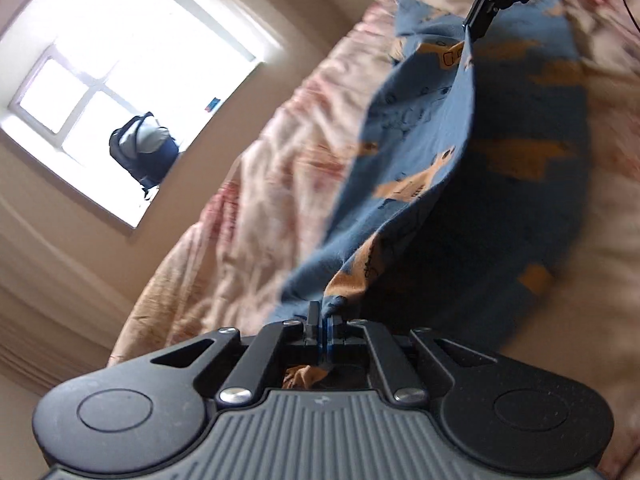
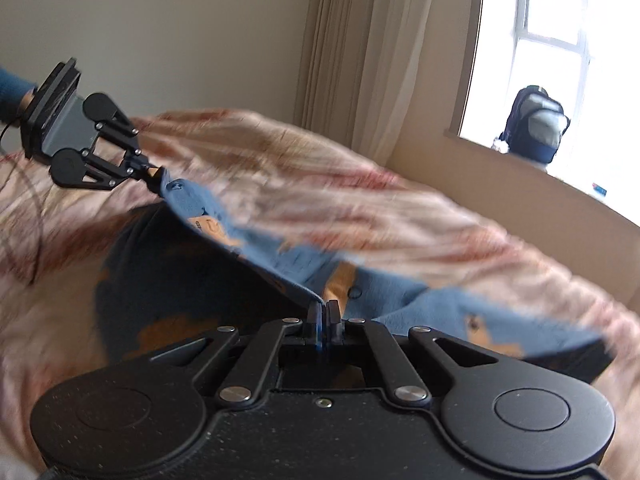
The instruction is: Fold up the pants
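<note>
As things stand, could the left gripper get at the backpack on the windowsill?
Probably not. The left gripper is shut on the pants, which the right gripper also holds, and the bed lies between it and the backpack.

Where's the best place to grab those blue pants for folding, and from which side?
At the edge, one end each, coming in level from outside, as now. The left gripper and right gripper are each shut on the hem of the pants, so the limp cloth hangs as a taut span above the bedspread.
</note>
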`<control>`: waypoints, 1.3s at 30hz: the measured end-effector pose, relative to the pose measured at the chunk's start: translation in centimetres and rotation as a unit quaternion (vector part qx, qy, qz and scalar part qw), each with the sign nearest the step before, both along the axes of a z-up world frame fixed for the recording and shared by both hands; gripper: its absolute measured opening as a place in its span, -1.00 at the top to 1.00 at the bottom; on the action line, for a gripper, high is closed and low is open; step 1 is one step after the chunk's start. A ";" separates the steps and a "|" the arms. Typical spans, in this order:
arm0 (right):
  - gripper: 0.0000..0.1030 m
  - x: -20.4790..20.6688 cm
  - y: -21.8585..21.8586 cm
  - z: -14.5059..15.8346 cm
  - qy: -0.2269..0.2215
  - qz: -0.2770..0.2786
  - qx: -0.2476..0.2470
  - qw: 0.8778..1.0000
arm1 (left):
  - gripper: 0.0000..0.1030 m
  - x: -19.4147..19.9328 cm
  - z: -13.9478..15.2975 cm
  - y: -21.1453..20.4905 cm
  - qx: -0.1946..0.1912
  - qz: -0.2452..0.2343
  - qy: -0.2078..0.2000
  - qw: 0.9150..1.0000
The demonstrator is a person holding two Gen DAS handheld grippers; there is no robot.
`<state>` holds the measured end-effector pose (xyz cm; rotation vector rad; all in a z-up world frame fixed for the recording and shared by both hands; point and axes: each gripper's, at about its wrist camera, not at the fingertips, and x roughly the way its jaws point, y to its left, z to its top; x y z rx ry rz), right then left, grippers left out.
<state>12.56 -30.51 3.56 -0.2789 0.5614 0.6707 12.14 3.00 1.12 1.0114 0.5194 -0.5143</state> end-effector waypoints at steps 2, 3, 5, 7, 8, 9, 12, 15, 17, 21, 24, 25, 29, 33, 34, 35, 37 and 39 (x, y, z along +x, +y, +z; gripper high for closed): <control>1.00 -1.3 0.3 -1.7 0.017 0.007 -0.005 1.000 | 0.97 -0.7 -1.3 0.0 0.012 -0.004 0.002 1.000; 1.00 -1.8 0.5 -2.6 0.022 0.012 -0.011 1.000 | 0.97 -0.7 -1.8 0.0 0.014 -0.001 0.005 1.000; 1.00 -2.6 0.9 -3.9 0.022 0.023 -0.021 0.999 | 0.97 -0.7 -2.6 0.1 0.014 0.009 0.006 1.000; 1.00 -3.1 1.0 -4.6 0.017 0.025 -0.016 0.999 | 0.97 -0.4 -3.0 0.3 0.010 0.016 -0.001 1.000; 1.00 -3.5 0.8 -4.9 0.016 0.022 -0.010 1.000 | 0.97 -0.5 -3.0 0.4 0.009 0.017 -0.004 1.000; 1.00 -3.5 0.7 -4.9 0.017 0.018 -0.004 1.000 | 0.97 -1.2 -2.9 0.4 0.009 0.016 -0.007 1.000; 1.00 -3.9 0.2 -4.0 0.006 0.026 0.005 1.000 | 0.97 -2.1 -2.0 0.8 0.011 0.009 -0.010 1.000; 1.00 -4.7 0.1 -2.6 -0.003 0.049 0.007 0.999 | 0.97 -2.4 -1.4 1.1 0.004 0.002 0.002 1.000; 1.00 -5.5 0.1 -1.8 -0.006 0.066 0.003 0.998 | 0.97 -3.0 -1.0 1.4 -0.011 0.006 0.020 1.000; 1.00 -6.7 0.5 -1.9 0.005 0.084 -0.018 0.996 | 0.97 -3.6 -1.9 1.6 0.001 0.008 0.027 1.000; 1.00 -6.9 1.2 -3.6 0.026 0.092 -0.030 0.995 | 0.97 -3.6 -3.0 1.7 0.007 0.013 0.042 0.999; 1.00 -7.3 1.3 -4.0 0.027 0.096 -0.036 0.994 | 0.96 -3.6 -3.3 1.7 0.010 0.015 0.050 0.999; 0.99 -7.3 1.3 -5.7 0.036 0.083 -0.038 0.995 | 0.74 -2.9 -3.2 1.9 -0.023 0.056 0.096 0.993; 0.59 -7.4 0.0 -5.2 0.037 0.054 0.018 0.998 | -0.79 -2.7 -0.6 1.5 -0.118 0.111 0.125 0.979; 0.25 -7.6 -0.5 -5.1 0.032 0.041 0.031 0.998 | -0.90 -2.9 0.1 1.2 -0.148 0.118 0.119 0.975; -0.15 -7.8 -1.0 -4.9 0.027 0.021 0.043 0.998 | -0.95 -3.0 0.5 0.6 -0.176 0.126 0.116 0.969; -0.51 -8.1 -2.4 -4.8 0.019 -0.025 0.077 0.997 | -1.00 -2.7 0.9 -1.4 -0.219 0.138 0.113 0.959; -0.81 -8.2 -3.8 -4.7 0.014 -0.084 0.096 0.992 | -1.00 -2.1 0.6 -4.4 -0.244 0.143 0.116 0.952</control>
